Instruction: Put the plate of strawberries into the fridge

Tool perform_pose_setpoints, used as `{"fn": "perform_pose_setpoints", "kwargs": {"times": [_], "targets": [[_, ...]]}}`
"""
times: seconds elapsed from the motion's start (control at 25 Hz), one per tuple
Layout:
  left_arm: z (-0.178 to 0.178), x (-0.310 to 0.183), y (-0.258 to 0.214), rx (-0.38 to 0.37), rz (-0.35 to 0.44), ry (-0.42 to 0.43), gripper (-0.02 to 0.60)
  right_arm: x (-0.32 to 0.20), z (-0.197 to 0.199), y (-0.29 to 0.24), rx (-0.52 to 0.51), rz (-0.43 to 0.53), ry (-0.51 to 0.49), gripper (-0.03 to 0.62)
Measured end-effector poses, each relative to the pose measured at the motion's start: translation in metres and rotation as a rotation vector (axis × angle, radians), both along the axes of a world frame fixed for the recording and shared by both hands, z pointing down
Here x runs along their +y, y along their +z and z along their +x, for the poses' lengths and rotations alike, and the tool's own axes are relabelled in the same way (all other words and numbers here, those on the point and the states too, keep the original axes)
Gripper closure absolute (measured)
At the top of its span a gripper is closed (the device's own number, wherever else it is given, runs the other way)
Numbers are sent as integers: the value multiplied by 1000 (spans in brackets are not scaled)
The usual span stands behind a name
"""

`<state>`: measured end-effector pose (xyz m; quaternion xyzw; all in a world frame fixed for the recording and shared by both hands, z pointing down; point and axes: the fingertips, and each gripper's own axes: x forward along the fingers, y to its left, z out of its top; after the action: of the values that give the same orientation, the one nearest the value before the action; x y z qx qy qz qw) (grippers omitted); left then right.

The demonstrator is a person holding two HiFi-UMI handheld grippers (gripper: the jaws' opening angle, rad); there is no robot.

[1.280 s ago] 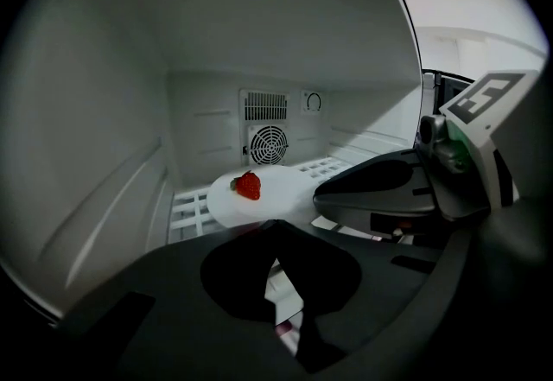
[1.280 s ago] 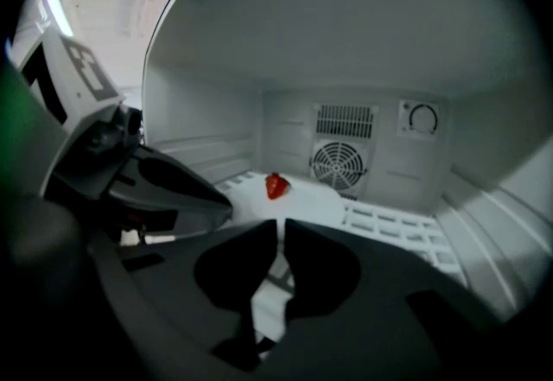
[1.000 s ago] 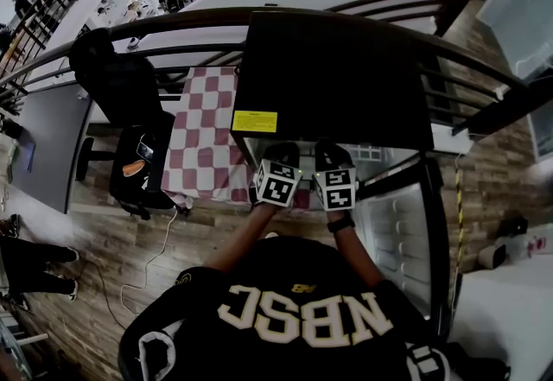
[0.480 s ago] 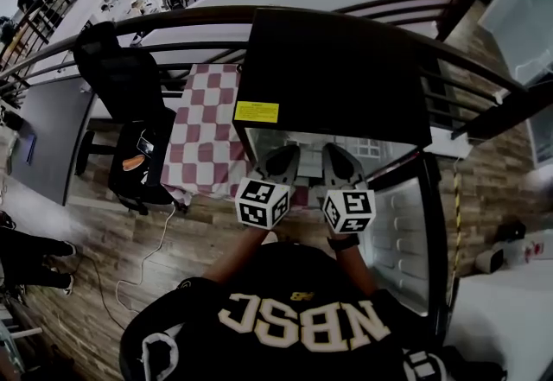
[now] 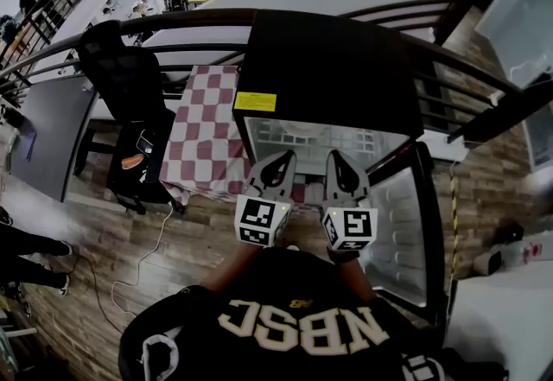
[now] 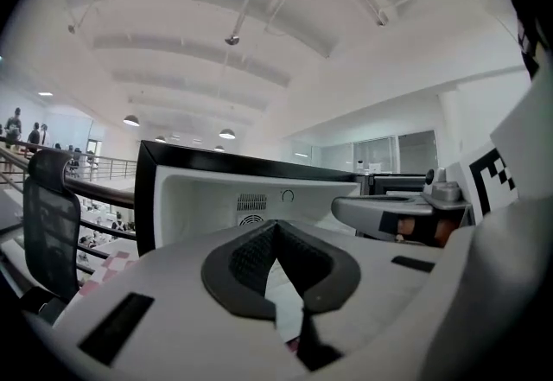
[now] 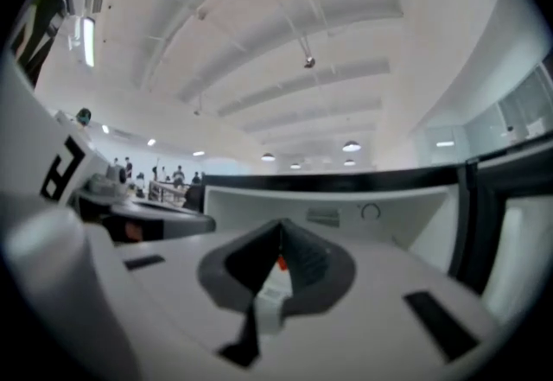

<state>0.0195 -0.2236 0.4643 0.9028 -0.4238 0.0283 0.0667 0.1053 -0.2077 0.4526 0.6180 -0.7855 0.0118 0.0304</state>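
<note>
Left gripper (image 5: 282, 158) and right gripper (image 5: 336, 157) side by side, both jaw pairs closed, each apparently pinching thin white plate (image 7: 270, 298) rim. Strawberry (image 7: 278, 263) just past right pads. Fridge (image 5: 328, 68) straight ahead, door (image 5: 402, 215) open. Plate not yet inside. Remaining: insert, set down, release.

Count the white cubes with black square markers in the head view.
2. One white cube on the left claw, another on the right claw, both before the open black fridge.
</note>
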Motion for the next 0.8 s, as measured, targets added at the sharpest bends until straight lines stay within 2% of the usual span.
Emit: {"fn": "perform_pose_setpoints", "kwargs": {"times": [0.28, 0.52, 0.8], "targets": [[5, 16, -11, 31, 44, -13, 565, 21, -1, 1, -2, -8, -8, 572], [11, 31, -8, 32, 27, -1, 565, 37, 4, -2, -18, -2, -7, 572], [15, 46, -3, 28, -7, -9, 565, 58, 9, -13, -37, 57, 1, 572]]}}
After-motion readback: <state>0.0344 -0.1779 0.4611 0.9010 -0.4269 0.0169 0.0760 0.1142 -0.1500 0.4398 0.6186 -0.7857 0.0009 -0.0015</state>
